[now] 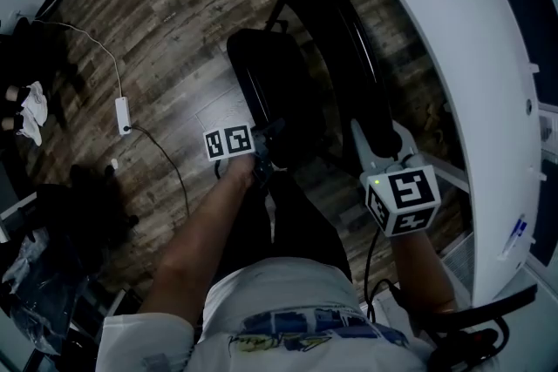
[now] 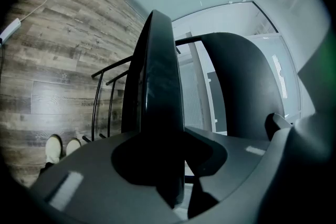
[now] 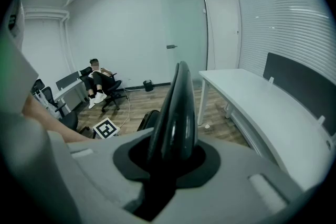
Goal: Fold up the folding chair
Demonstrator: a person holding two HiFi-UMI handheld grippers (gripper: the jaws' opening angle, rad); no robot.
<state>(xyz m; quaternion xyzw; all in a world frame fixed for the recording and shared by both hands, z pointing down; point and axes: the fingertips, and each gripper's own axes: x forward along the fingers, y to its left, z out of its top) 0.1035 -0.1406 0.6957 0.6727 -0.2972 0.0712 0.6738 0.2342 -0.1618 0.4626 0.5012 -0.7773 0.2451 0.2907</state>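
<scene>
The black folding chair stands on the wood floor beside my legs. Its seat (image 1: 261, 78) is tipped up steeply, close to the curved backrest (image 1: 349, 57). My left gripper (image 1: 266, 159) is shut on the seat's near edge; in the left gripper view the seat (image 2: 157, 81) runs edge-on between the jaws of the left gripper (image 2: 163, 165), with the backrest (image 2: 236, 76) just to its right. My right gripper (image 1: 381, 151) is shut on the backrest's top rim. In the right gripper view the backrest (image 3: 177, 107) rises from between the jaws of the right gripper (image 3: 168, 165).
A long white curved table (image 1: 462, 57) runs close along the chair's right side. A power strip (image 1: 123, 113) with its cable lies on the floor at left, with dark bags (image 1: 87, 196) beyond. A person sits on an office chair (image 3: 102, 81) at the far wall.
</scene>
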